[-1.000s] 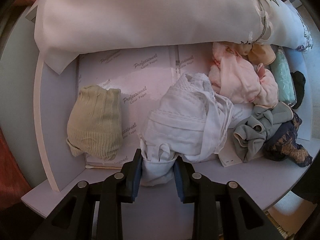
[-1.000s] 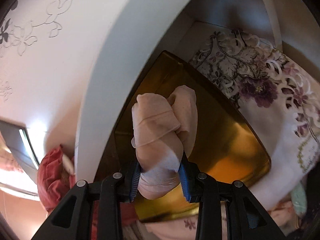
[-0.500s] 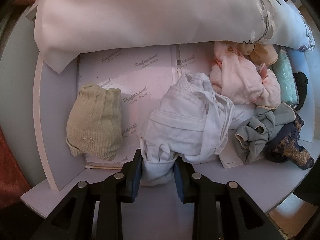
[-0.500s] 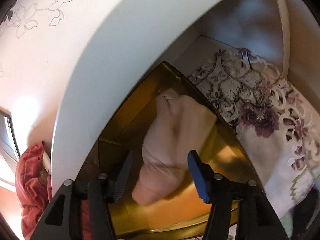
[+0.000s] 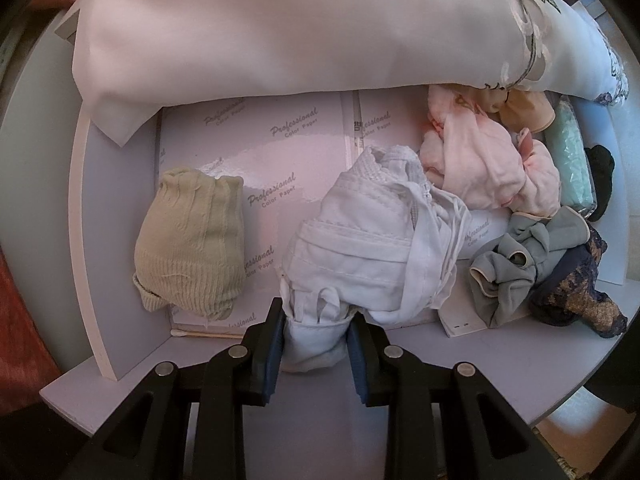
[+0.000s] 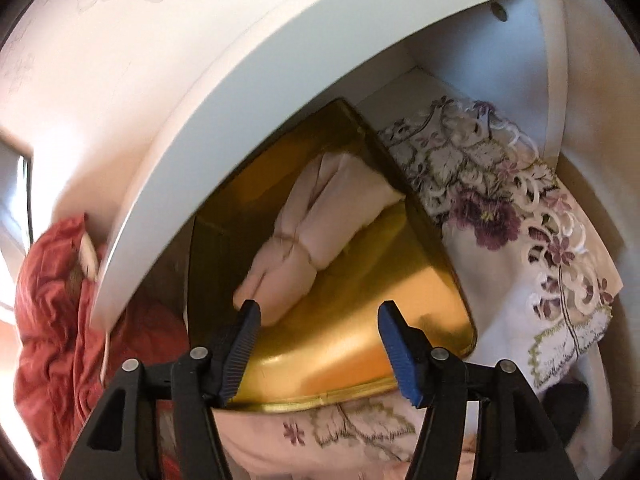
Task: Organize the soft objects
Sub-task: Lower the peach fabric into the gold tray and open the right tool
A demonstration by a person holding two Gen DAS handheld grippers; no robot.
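Note:
In the left wrist view my left gripper (image 5: 315,322) points straight down and is shut on the near end of a crumpled white garment (image 5: 372,248) lying on the pale shelf (image 5: 400,364). To its left lies an olive knitted sock bundle (image 5: 191,242). To the right lie a pink garment (image 5: 488,168), a grey one (image 5: 516,260) and a dark lace one (image 5: 580,296). In the right wrist view my right gripper (image 6: 318,314) has its jaws opening, with nothing pressed between them. A rolled pale-pink bundle (image 6: 320,228) lies in the gold box (image 6: 400,292) just beyond the fingertips.
A large white embroidered cloth (image 5: 280,28) overhangs the back of the shelf and sits beside the gold box (image 6: 520,232). Sheets printed "Professional Color Paper" (image 5: 280,152) line the shelf. A white shelf board (image 6: 248,108) curves above the box. Red fabric (image 6: 60,300) is at the left.
My right gripper has let go of the pale-pink bundle, which now lies in the gold box, and its jaws have spread and rolled. The left gripper and white garment have not moved.

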